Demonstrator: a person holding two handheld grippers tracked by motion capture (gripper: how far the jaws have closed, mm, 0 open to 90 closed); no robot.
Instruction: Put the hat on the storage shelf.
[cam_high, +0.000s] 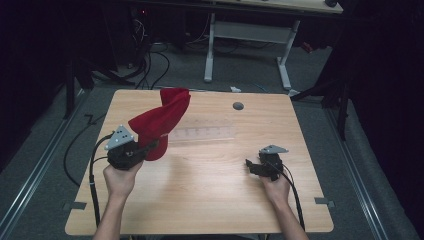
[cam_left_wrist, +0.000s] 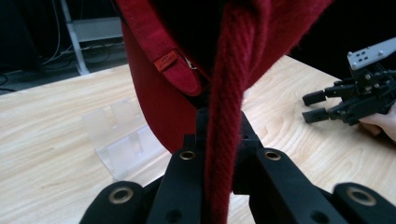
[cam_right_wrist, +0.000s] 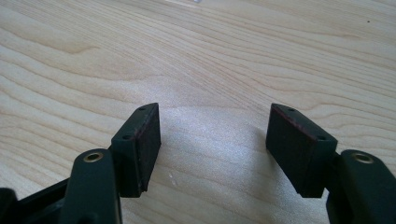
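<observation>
A red hat (cam_high: 162, 122) is held up over the desk (cam_high: 210, 200) at 10 o'clock, its knit edge clamped in the left tool (cam_left_wrist: 219, 154). The right tool (cam_right_wrist: 212, 144), at 4 o'clock, is spread wide and empty. The grip should probably be kept firm while the hat is carried

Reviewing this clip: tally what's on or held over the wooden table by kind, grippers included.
Red knitted hat: 1, held up by the left gripper
Clear plastic rack: 1
Handheld grippers: 2, the left one and the right gripper, open over bare wood
Total: 4
</observation>
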